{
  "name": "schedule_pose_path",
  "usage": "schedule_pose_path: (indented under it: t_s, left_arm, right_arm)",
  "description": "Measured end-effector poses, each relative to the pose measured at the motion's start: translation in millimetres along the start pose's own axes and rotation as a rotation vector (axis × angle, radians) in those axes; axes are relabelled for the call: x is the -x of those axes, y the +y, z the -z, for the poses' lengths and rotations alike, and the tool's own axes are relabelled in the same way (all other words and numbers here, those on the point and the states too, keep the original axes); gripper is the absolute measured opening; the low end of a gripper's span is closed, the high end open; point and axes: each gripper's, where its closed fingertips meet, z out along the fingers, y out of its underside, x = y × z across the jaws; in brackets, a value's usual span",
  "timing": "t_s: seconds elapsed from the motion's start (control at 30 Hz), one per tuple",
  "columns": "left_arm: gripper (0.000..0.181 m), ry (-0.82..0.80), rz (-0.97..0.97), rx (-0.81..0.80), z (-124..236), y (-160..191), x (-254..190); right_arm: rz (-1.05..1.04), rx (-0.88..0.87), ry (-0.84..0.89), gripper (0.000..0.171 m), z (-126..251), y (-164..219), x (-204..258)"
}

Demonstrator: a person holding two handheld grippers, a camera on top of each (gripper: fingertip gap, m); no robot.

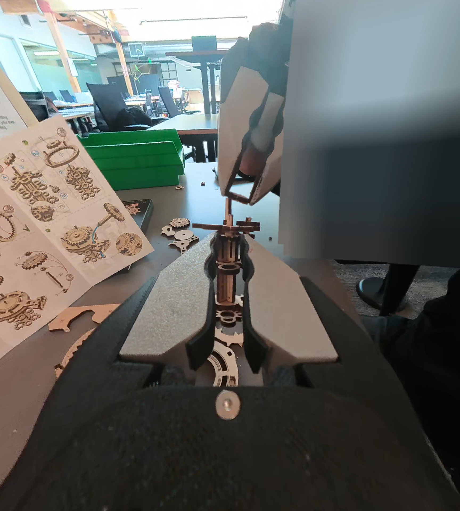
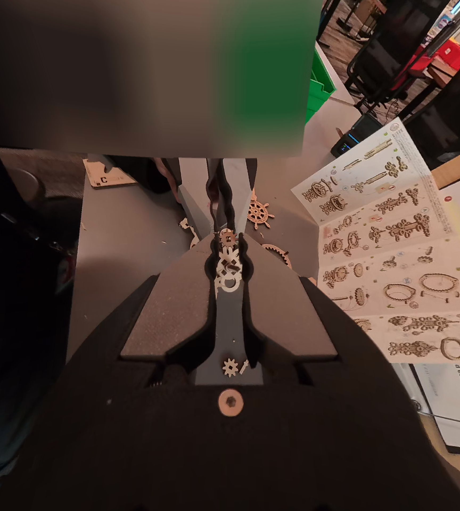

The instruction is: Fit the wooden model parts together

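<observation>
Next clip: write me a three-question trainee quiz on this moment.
1. True or false: the left claw is empty.
2. What does the right claw pinch? A) small gear B) ship's wheel C) pencil
3. What colour are the stacked bins behind the instruction sheet?
Key: 1 false, it grips the wooden shaft; 2 A; 3 green.

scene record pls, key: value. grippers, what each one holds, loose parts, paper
left gripper: shut on wooden shaft assembly, upright
right gripper: above the shaft's top peg, shut on small gear
loose parts: ship's wheel, small cog, on table
paper: instruction sheet, left of left gripper
bins: green bins, behind the sheet
</observation>
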Motion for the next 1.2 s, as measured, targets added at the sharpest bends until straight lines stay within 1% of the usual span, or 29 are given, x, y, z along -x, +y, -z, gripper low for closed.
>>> schedule_pose_path:
  t_s: [0.27,0.4,0.7,1.2]
  left_arm:
    - [0.011,0.026,-0.093,-0.036,0,-6,-12]
    - [0.011,0.005,-0.131,-0.059,1,-9,-10]
    - [0.01,-0.04,-0.195,-0.08,2,-13,-9]
    - [0.011,-0.078,-0.233,-0.115,6,-19,-7]
  right_arm:
    - [0.001,-0.032,-0.026,0.009,-2,-4,9]
    - [-0.006,-0.049,-0.009,0.009,-2,-7,9]
    - [0.004,-0.017,0.04,0.009,-1,-10,8]
    - [0.014,-0.005,0.104,0.009,0,-14,4]
